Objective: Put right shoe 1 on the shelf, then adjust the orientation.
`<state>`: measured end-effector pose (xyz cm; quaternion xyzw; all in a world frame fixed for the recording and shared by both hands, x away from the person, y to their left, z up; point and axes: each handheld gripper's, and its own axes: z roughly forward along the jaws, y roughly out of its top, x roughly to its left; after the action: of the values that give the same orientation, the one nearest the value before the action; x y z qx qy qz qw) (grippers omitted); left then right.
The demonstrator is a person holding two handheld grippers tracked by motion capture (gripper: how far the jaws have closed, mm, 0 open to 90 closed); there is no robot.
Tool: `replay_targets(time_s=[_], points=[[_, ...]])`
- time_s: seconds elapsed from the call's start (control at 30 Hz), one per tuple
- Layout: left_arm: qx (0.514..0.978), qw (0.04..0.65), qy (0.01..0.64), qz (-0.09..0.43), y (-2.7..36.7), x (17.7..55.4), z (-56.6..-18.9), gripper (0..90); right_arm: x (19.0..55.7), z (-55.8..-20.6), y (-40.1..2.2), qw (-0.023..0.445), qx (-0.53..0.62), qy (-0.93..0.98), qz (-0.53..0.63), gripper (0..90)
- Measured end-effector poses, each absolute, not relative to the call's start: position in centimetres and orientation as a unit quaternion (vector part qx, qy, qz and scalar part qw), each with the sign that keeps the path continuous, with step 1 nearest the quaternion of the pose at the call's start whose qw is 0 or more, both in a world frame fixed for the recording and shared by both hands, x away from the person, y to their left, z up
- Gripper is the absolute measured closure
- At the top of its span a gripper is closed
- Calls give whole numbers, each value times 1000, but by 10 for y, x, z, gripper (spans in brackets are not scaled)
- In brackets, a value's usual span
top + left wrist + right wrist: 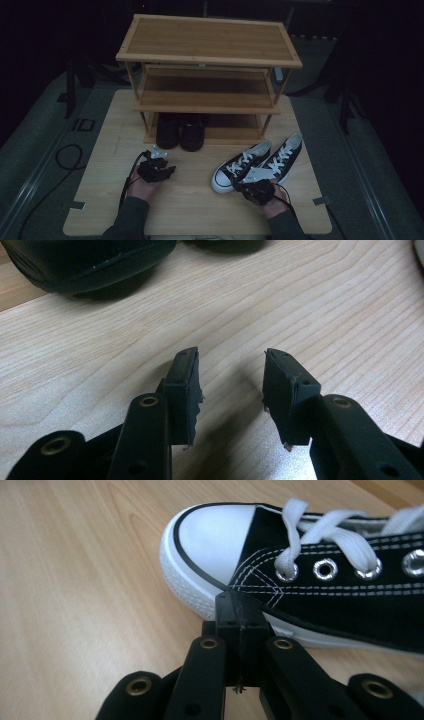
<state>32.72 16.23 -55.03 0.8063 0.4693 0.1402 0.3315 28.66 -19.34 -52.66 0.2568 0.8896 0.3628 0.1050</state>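
Two black canvas sneakers with white toe caps and laces lie on the wooden table at the right, the nearer sneaker (240, 167) (320, 575) beside the farther sneaker (285, 155). My right gripper (246, 184) (239, 611) is shut with nothing in it. Its tips sit at the white sole just behind the nearer sneaker's toe cap; I cannot tell whether they touch it. My left gripper (157, 164) (231, 385) hovers low over bare table at the left, open and empty. A pair of black shoes (180, 131) (85, 262) stands just beyond it on the rack's bottom shelf.
A three-shelf bamboo shoe rack (207, 57) stands at the back of the table (190, 200); its top and middle shelves are bare. Cables trail from both grippers toward the front edge. A dark floor with a cable loop (67, 155) surrounds the table.
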Motion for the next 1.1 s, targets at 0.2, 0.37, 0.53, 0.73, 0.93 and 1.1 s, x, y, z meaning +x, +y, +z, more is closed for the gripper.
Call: replay_targets(time_s=[0.2,0.37,0.53,0.73,0.93,1.1], points=[[806,335,469,138,163,327,-551,585,296,-523,-185,115,251,890,362,900],[805,336,469,138,163,327,-551,585,300,-500,-206,132,264,872,390,900],[805,336,469,138,163,327,-551,584,312,-484,-244,166,298,856,389,900],[804,337,469,139,164,327,-551,584,330,-468,-282,206,338,841,369,900],[804,337,469,140,163,327,-551,582,345,-459,-311,227,366,830,355,870],[804,337,469,141,164,326,-551,580,357,-458,-330,226,381,826,348,857]])
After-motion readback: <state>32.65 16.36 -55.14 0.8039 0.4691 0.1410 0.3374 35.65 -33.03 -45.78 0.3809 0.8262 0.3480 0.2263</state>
